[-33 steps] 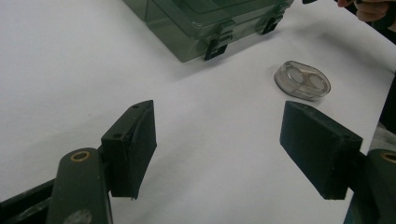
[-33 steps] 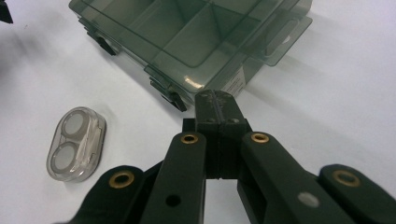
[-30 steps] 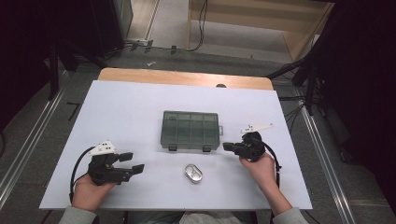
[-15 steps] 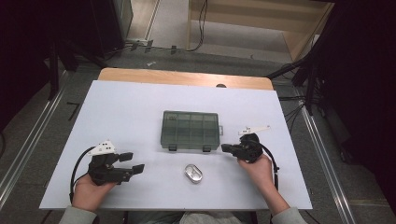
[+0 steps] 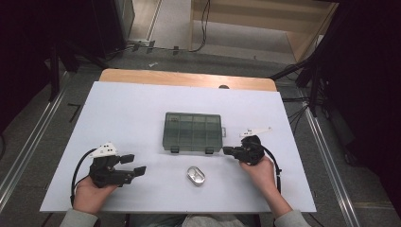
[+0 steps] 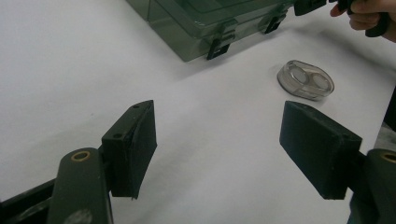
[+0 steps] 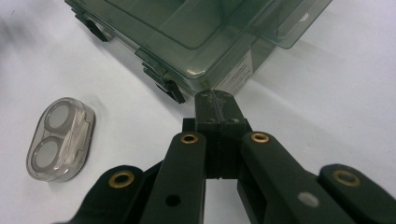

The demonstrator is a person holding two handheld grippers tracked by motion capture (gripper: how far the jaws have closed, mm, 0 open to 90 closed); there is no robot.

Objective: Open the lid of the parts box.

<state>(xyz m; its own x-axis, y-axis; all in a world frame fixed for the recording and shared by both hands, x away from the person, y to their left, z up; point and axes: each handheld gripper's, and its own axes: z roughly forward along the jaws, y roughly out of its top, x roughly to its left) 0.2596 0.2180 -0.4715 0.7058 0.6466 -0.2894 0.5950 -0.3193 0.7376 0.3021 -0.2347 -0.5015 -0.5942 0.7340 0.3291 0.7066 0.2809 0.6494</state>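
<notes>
Pointing our right gripper (image 7: 217,100), jaws pressed together and empty, we have the box (image 7: 196,32) just ahead, its near latch (image 7: 169,89) beside the tips. Our left gripper (image 6: 217,147) gapes wide, well short of it.

One green compartment box (image 5: 192,131), one small clear case (image 5: 195,175), seemingly two-welled.

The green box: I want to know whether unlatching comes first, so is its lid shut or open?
Shut. The green box has its lid lying flat on the base, and both front latches are folded down over its edge.
</notes>
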